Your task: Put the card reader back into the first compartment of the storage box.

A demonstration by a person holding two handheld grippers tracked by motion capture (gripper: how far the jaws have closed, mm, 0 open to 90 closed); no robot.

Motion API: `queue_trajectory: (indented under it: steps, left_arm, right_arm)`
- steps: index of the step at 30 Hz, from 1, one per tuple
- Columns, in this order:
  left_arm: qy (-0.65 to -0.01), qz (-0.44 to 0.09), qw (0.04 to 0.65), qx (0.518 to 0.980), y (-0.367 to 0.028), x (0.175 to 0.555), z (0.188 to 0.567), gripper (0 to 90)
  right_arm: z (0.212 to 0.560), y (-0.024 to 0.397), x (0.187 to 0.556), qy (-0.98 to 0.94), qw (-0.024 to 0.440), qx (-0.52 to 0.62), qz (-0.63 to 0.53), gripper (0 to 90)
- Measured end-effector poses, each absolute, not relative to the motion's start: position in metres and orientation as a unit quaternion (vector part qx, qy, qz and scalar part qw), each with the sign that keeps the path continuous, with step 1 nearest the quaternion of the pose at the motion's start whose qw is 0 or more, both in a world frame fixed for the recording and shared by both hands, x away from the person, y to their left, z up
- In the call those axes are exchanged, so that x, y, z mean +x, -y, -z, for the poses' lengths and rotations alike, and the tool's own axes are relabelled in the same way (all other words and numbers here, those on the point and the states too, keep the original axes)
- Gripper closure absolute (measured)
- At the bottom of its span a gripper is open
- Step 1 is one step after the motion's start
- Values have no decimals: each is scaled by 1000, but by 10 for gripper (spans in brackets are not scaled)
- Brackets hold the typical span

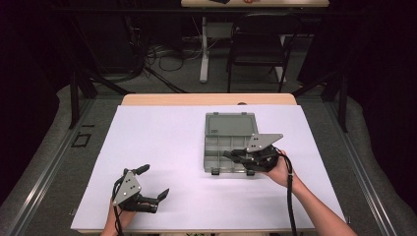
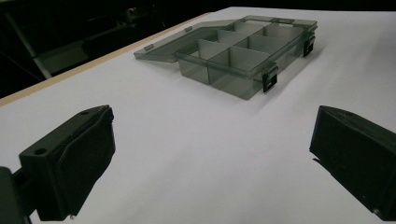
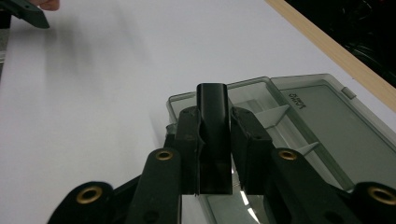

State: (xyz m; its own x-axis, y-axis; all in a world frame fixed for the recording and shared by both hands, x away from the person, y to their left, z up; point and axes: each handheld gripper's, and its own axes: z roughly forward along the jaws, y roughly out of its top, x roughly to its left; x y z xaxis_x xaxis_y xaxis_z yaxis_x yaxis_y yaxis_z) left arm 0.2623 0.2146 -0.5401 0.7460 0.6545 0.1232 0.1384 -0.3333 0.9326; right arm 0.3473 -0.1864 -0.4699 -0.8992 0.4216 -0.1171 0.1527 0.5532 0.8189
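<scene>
A smoky clear compartment box (image 1: pixel 230 132) lies right of the table's middle with its lid folded flat open toward the far side. My right gripper (image 1: pixel 229 155) hovers over the box's near compartments, shut on a black oblong block (image 3: pixel 213 109) that sticks out past its fingertips. In the right gripper view the box (image 3: pixel 327 130) lies just beyond and under the block. My left gripper (image 1: pixel 156 180) rests at the front left of the table, open with nothing between its jaws. From the left gripper view the box (image 2: pixel 243 58) stands farther off, its black latches facing me.
A white sheet (image 1: pixel 162 142) covers the tabletop; a wooden edge (image 1: pixel 206 99) shows along the far side. Behind the table stand a dark chair (image 1: pixel 258 44) and a table leg with cables on the floor. The left gripper's plate (image 3: pixel 28 14) shows at the right gripper view's top left.
</scene>
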Motion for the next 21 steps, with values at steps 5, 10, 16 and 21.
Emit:
queue_trajectory:
  steps: [5,10,16,21]
  left_arm:
    - [-256,-249,518,778,-215,263,540,0]
    - [-253,-250,517,779,-214,262,540,0]
    - [-255,-250,518,777,-215,263,540,0]
    - [-254,-250,519,777,-214,262,540,0]
  right_arm:
    - [469,185,353,-867,156,173,-440,736]
    - [469,184,359,-865,161,183,-440,736]
    - [468,182,363,-865,167,189,-434,736]
    - [469,181,367,-864,171,196,-431,736]
